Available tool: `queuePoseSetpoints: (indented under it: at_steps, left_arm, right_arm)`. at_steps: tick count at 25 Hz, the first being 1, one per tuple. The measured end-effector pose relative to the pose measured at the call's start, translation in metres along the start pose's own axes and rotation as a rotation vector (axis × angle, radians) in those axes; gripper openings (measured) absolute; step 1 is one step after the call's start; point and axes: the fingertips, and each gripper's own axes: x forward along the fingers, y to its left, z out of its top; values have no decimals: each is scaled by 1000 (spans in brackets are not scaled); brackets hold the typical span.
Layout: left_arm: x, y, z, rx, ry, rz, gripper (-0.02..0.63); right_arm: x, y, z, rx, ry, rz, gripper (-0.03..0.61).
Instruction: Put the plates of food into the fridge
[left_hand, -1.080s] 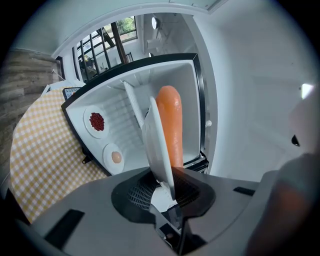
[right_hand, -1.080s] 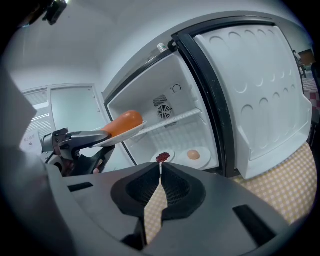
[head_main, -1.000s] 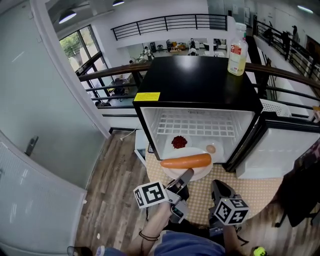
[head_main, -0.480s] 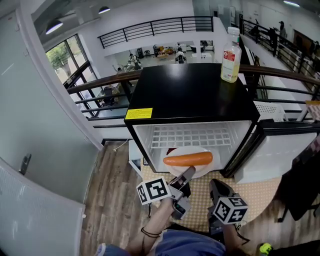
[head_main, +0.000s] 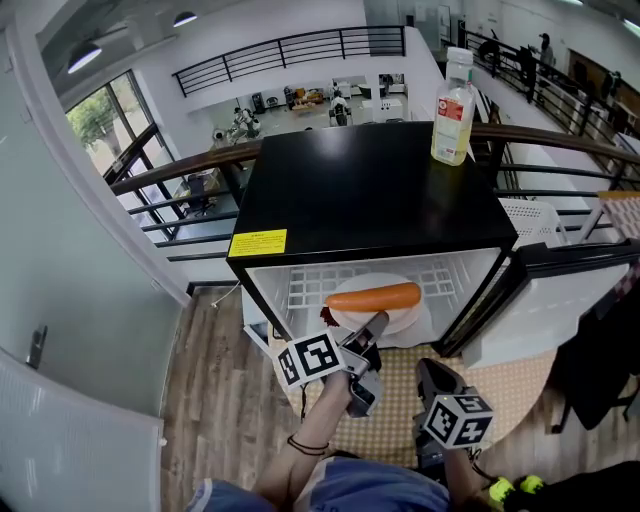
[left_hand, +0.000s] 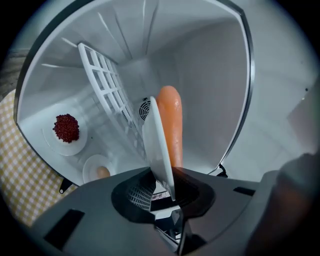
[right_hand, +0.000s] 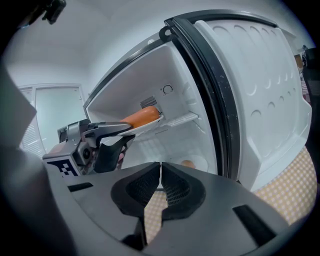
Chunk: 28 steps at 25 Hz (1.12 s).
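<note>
Lifted higher, the plate now enters the fridge, left gripper clamped on its rim; right gripper closed, empty. Setting it down inside seems next.

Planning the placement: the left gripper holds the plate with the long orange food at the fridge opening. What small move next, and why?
Probably slide the plate deeper, level, over the wire shelf: the left gripper grips its rim, it sits only partly inside, and the berry plate and egg plate sit below.

A bottle, checkered mat and wooden floor.
</note>
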Motion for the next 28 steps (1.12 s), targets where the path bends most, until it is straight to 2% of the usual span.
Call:
queuePoseSetpoints:
  at_steps: [5, 13, 18, 24, 28]
  left_arm:
    - [19, 7, 10, -23, -6, 7, 89]
    - [41, 14, 31, -28, -45, 30, 89]
    - [50, 11, 36, -13, -37, 49, 89]
    - [62, 13, 38, -115, 1, 86, 89]
    - [66, 14, 37, -136, 28, 136, 89]
  right_arm:
    - [7, 3, -4, -12, 23, 0, 26]
    - [21, 6, -6, -17, 45, 13, 26]
    - [28, 7, -5, -10, 50, 20, 26]
    - [34, 11, -8, -3, 62, 36, 26]
    - [34, 11, -9, 7, 65, 36, 26]
